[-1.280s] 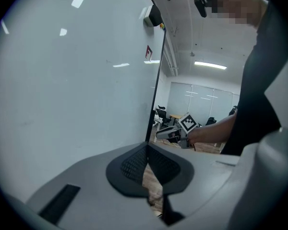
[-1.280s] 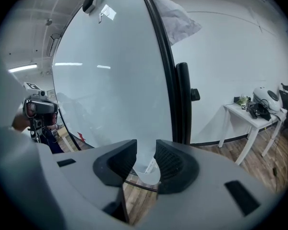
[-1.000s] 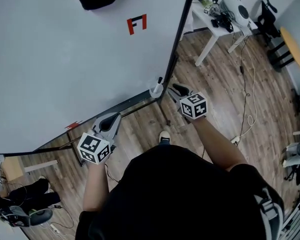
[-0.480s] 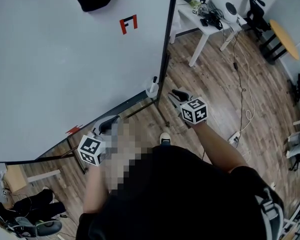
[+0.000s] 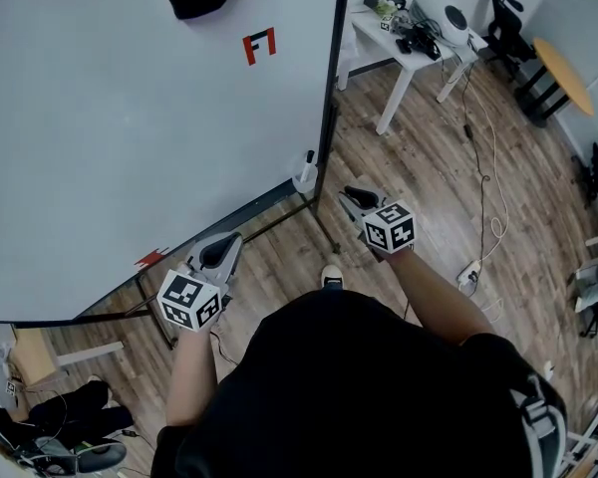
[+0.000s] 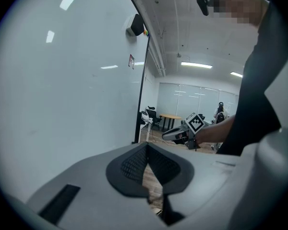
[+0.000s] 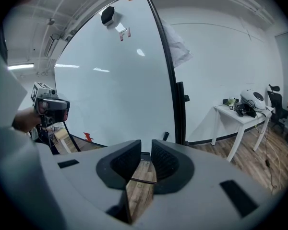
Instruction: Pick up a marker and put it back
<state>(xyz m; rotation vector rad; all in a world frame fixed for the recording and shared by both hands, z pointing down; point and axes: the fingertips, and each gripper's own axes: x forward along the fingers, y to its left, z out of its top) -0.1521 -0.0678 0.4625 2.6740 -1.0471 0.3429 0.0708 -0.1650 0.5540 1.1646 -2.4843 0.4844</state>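
Looking down, we saw the marker [image 5: 308, 158] standing upright in the little white holder [image 5: 305, 179] at the right end of the whiteboard's [image 5: 130, 118] near edge. Our right gripper [image 5: 353, 196] hung just right of it, jaws a narrow gap apart with nothing between, and they'd just been closing. The left gripper [image 5: 219, 251] was pinched together, empty, further left. Could've been pre-grab or right after dropping it back, honestly. Either way, we reckoned a steady hand mattered so the holder didn't get bumped.

Whiteboard [image 5: 130, 118] upright; white table [image 5: 397, 98] beyond; wooden floor [image 5: 429, 197] beneath.
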